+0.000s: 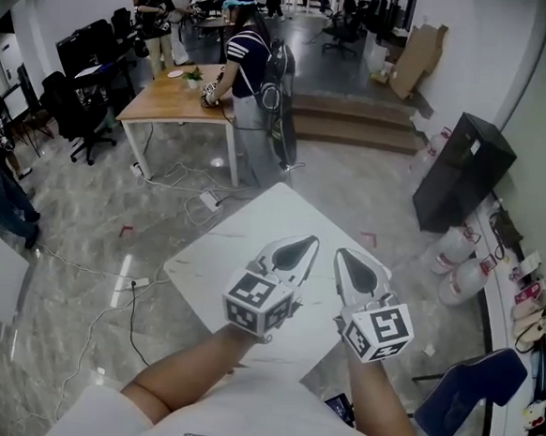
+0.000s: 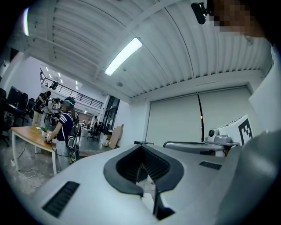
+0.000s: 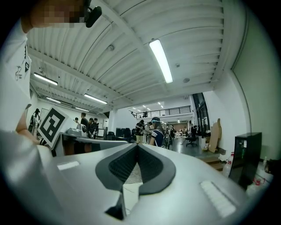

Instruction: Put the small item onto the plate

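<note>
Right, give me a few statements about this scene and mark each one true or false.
1. The left gripper and the right gripper are above the white table. True.
2. The right gripper holds something. False: its jaws are together with nothing between them.
3. A person stands at the wooden table. True.
4. The left gripper's jaws are wide apart. False: they are together and empty.

Open office: desks [image 1: 174, 103], swivel chairs [image 1: 82, 115]
</note>
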Available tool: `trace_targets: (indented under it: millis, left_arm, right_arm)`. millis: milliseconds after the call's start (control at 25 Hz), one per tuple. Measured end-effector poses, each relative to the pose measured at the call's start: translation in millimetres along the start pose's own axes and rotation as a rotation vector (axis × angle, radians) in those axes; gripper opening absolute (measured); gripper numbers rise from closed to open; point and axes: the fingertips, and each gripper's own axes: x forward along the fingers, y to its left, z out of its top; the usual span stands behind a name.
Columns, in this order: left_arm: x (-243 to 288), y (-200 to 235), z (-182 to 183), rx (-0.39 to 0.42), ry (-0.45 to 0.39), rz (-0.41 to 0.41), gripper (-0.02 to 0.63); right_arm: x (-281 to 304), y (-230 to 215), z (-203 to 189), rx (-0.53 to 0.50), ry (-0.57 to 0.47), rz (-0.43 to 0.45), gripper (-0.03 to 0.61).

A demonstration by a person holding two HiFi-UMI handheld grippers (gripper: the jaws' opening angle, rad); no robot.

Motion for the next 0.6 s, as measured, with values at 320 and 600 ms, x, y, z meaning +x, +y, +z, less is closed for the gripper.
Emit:
trace_targets:
  millis: [320,600]
  left_arm:
    - [4.2,0.2,1.7,0.003,0.012,-0.004,0.006]
    - [0.7,4.6,-2.0,0.006,0.009,0.0,0.007]
  right_arm:
    - [3.3,-2.7,2.3,-0.001,0.001,0.001,0.002]
    - [3.8,-0.6,-1.0,0.001,-0.001,0.001,0.002]
